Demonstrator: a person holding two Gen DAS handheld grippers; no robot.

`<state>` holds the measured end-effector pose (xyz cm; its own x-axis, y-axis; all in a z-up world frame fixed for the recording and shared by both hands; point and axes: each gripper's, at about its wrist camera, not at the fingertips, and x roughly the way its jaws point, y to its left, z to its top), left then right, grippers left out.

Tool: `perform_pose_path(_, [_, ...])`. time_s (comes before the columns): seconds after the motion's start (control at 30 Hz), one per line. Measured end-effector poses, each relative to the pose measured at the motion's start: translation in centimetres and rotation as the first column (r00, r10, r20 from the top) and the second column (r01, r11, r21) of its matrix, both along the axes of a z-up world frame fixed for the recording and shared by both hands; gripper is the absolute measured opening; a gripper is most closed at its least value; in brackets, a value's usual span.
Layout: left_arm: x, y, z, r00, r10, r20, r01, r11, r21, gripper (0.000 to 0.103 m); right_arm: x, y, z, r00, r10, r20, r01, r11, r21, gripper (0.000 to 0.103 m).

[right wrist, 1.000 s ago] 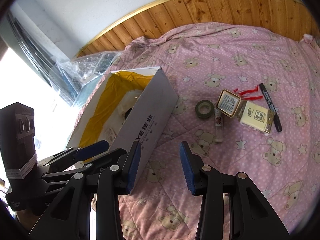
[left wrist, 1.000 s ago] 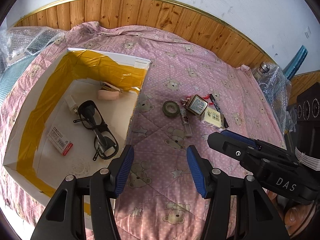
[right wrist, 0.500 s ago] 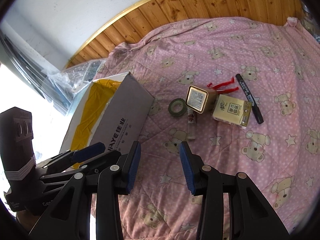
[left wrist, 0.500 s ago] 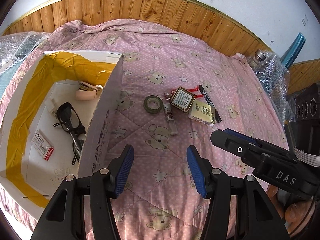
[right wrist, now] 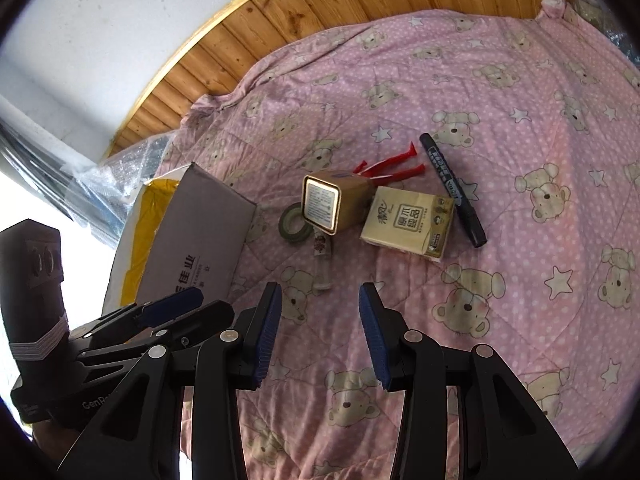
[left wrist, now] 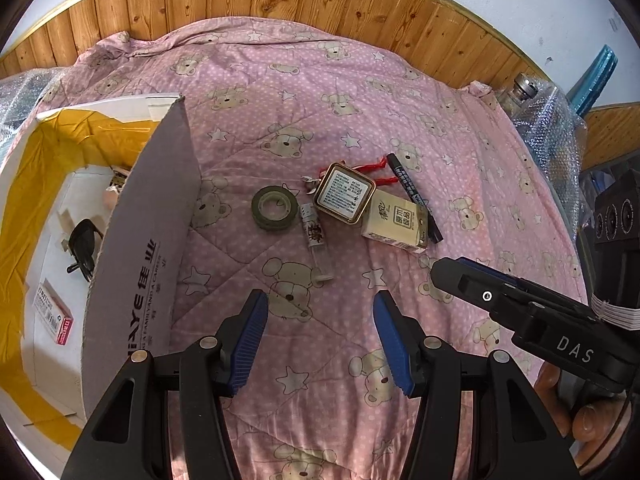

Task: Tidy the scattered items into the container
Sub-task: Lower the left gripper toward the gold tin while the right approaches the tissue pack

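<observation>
Both grippers empty, jaws spread wide: left gripper (left wrist: 320,332) and right gripper (right wrist: 320,328) hover side by side over the pink quilt (left wrist: 360,128). Ahead of them, clustered: tape roll (left wrist: 275,207), small vial (left wrist: 317,240), gold tin (left wrist: 345,193), tissue pack (left wrist: 394,220), black marker (left wrist: 414,196), red clips (right wrist: 390,168). Box (left wrist: 140,264) sits to left gripper's left w/ glasses (left wrist: 82,250) inside.

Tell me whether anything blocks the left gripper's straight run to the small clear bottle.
Nothing visible does. The left gripper is open and empty, with only bare pink quilt between it and the small clear bottle. The tape roll and gold tin lie beside and beyond it.
</observation>
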<state>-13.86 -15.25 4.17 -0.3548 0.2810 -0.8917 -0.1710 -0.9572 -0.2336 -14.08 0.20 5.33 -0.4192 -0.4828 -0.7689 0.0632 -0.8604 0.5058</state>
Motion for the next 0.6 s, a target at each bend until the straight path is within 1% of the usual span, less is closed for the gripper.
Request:
perform_pose_path(0.3, [-2.9,2.6,-1.5,0.999,-0.031,0.035,0.032,0.999,-0.011,0.056,-2.5,3.1,-2.6,0.997,-0.058,0.049,0.059,0.998,-0.016,0.044])
perform_pose_path(0.37, [-3.7,3.2,-1.7,0.998,-0.04,0.038,0.041,0.999,-0.015,0.059,-3.0,3.9,-3.3,0.995,-0.077,0.062,0.079,0.997,-0.021,0.045])
perform_pose_path(0.43, [-4.5,3.8,-2.0,0.998,-0.049,0.04,0.05,0.999,-0.019,0.059,-3.5,4.6,-3.9,0.993,-0.091,0.077,0.093,0.995,-0.026,0.046])
perform_pose_path(0.6, [-6.5,5.0,-2.9,0.997,-0.053,0.055,0.055,0.998,-0.033,0.059,-4.9,5.5,-5.6,0.99,-0.094,0.106,0.098,0.994,-0.039,0.046])
